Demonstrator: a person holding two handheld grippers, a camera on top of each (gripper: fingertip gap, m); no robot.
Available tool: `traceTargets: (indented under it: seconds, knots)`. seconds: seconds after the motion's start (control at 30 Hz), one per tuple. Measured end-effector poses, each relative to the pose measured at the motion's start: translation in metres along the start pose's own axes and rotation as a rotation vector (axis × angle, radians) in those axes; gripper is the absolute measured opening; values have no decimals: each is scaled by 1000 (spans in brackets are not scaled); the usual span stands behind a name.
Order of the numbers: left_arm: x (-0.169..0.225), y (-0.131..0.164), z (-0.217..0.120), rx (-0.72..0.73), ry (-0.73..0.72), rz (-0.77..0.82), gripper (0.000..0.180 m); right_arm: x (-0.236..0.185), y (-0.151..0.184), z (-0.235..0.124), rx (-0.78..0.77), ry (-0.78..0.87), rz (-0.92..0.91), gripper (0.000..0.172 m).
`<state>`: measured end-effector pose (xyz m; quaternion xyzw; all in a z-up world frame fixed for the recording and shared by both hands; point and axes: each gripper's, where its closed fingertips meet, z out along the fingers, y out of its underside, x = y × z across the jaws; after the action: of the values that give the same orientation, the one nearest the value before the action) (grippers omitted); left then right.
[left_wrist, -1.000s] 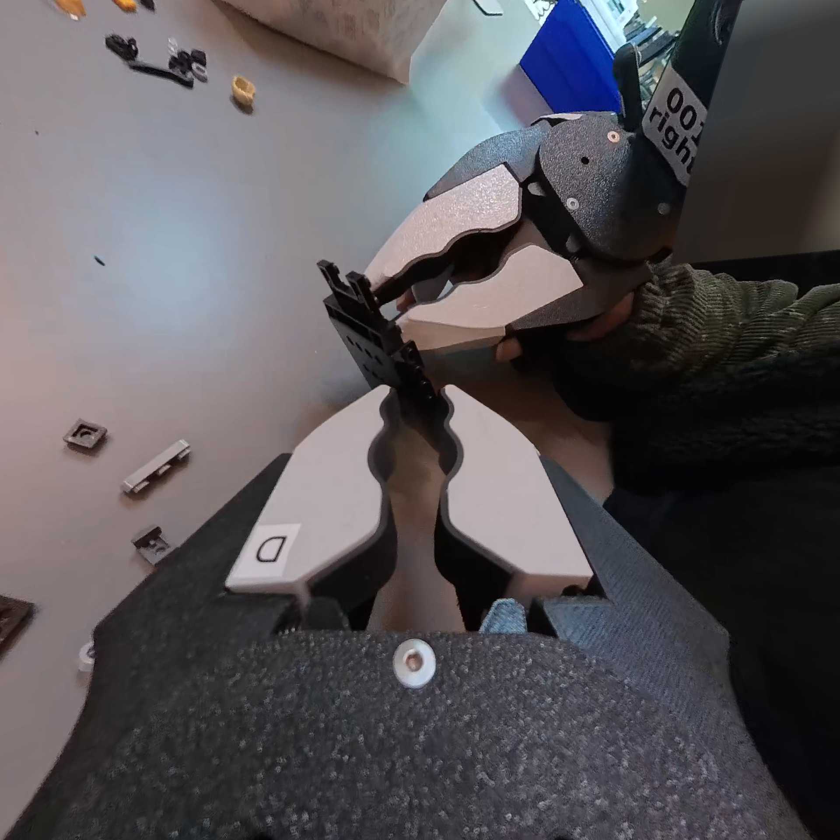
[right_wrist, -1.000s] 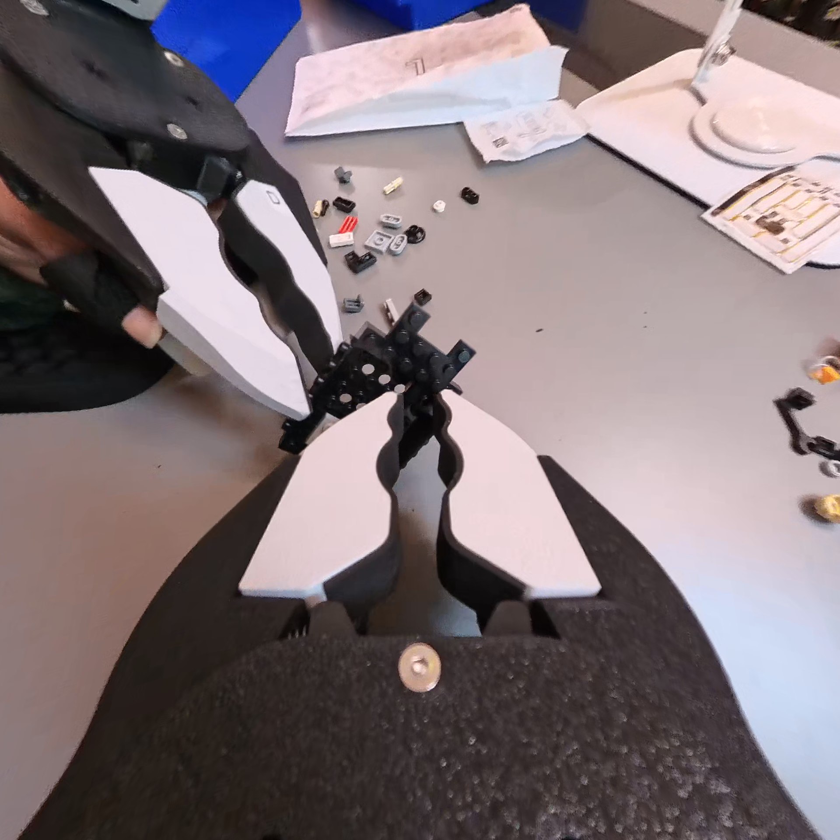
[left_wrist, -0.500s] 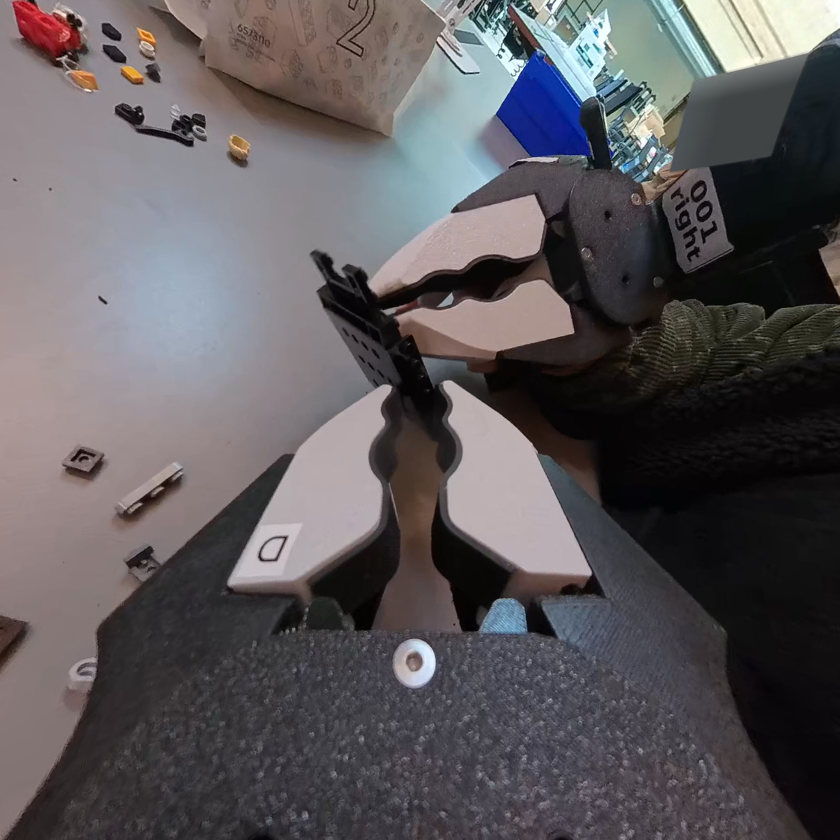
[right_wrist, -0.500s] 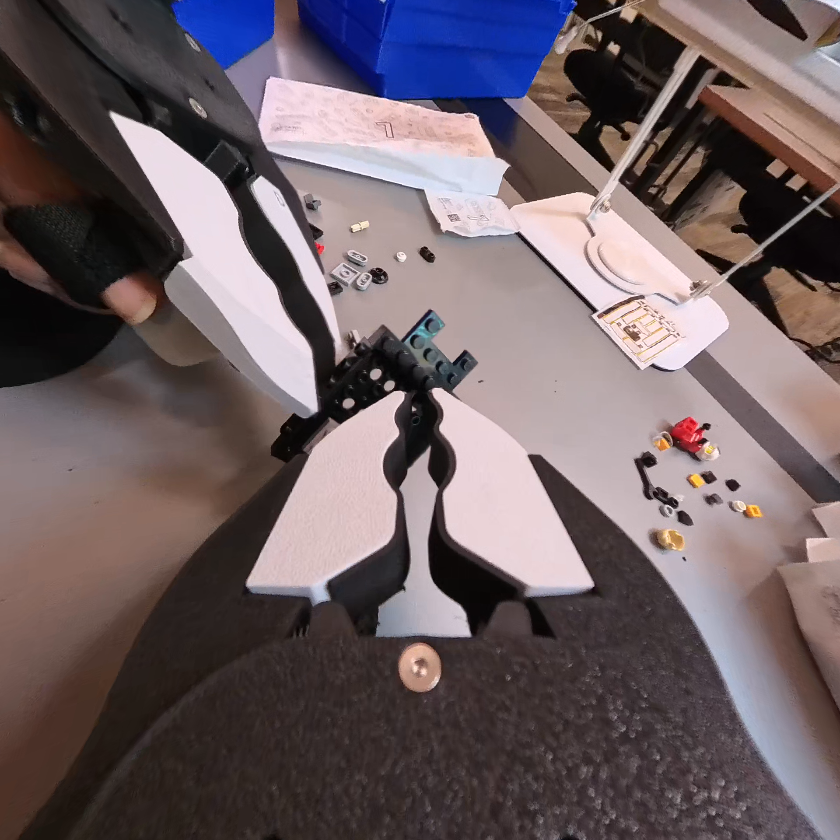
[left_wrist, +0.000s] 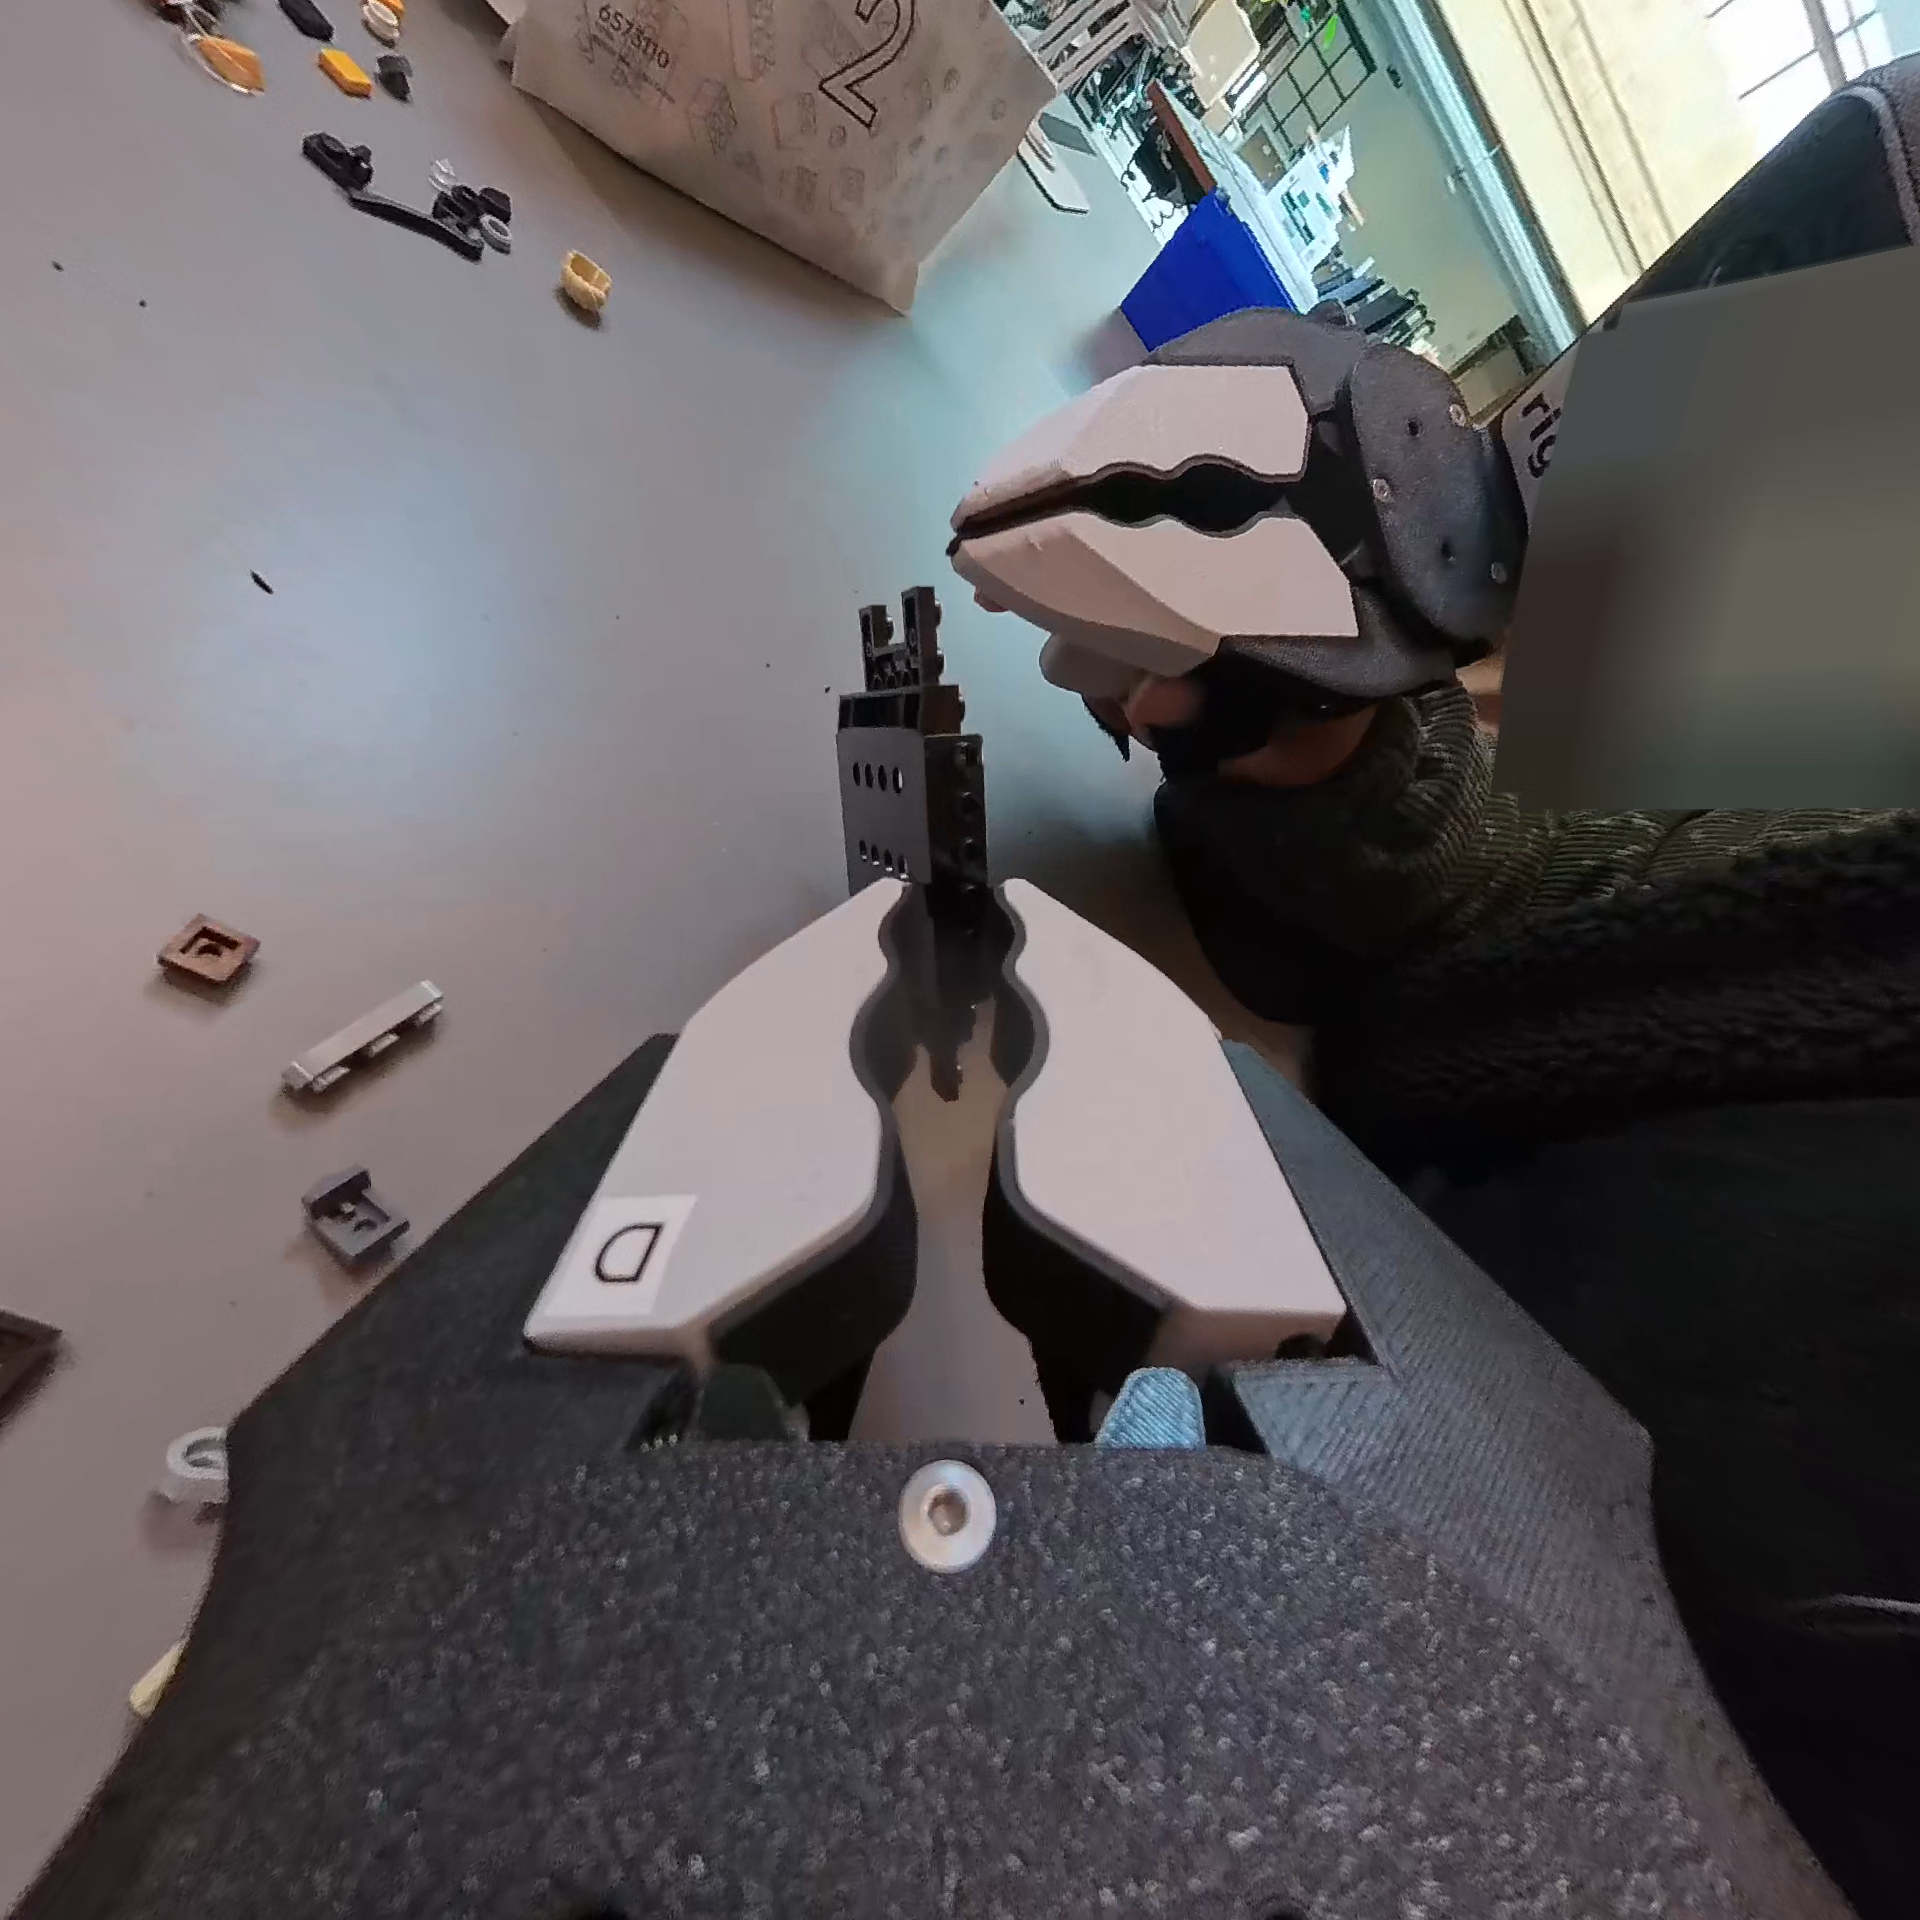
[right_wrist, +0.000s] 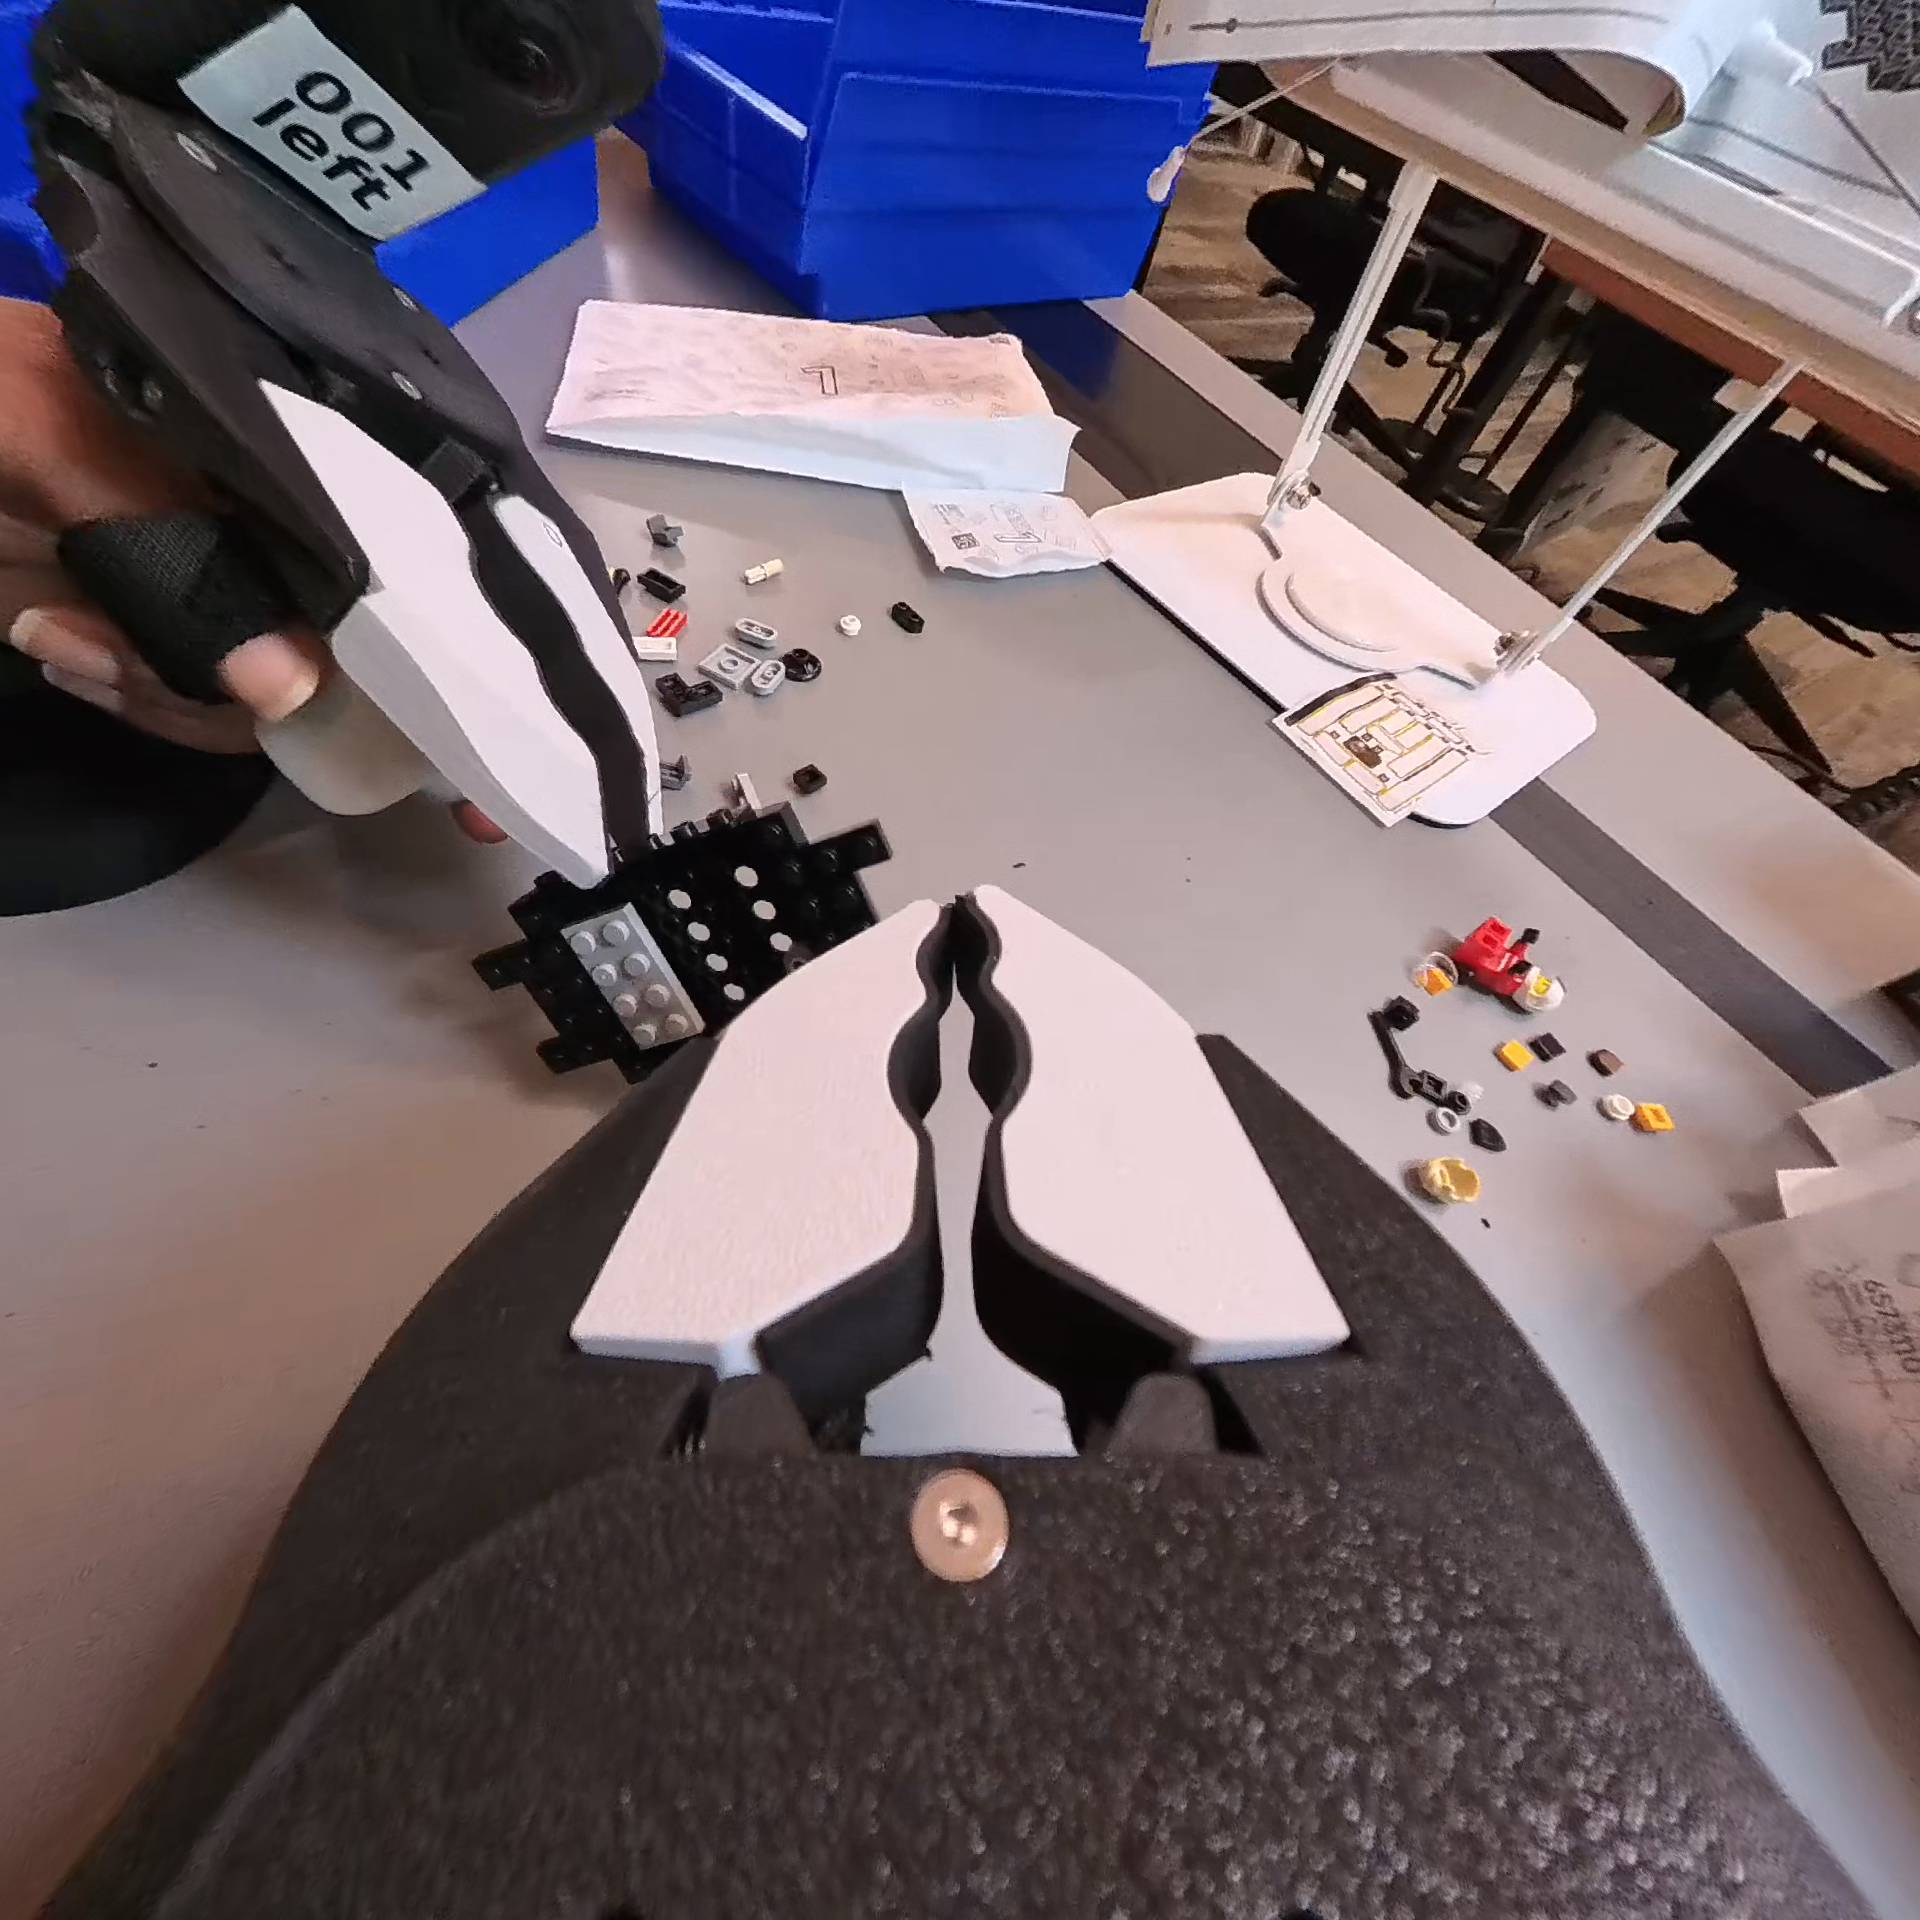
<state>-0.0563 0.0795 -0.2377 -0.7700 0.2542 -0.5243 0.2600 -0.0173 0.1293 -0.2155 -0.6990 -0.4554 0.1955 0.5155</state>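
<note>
Plainly, black brick assembly (left_wrist: 914, 790) between left fingers (left_wrist: 810, 1039).

Printed white label on left hand-held gripper (right_wrist: 623, 831), lettered sticker on its finger (left_wrist: 618, 1252), numbered paper bags (left_wrist: 790, 125).

Workshop/lab: grey worktable (right_wrist: 1143, 831), blue storage bins (right_wrist: 935, 156), office chairs (right_wrist: 1309, 239).

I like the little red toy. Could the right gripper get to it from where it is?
Probably yes. The right gripper is shut and holds nothing, and the red toy lies to its right on bare table. Only tiny pieces lie nearby.
</note>
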Motion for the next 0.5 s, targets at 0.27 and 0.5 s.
traceTargets:
  seconds: [0.27, 0.5]
  knots:
    - [0, 3, 1, -16, 7, 0, 11, 1, -1, 0, 12, 8, -5, 0]
    - [-4, 9, 2, -55, 5, -40, 11, 8, -3, -3, 27, 33, -6, 0]
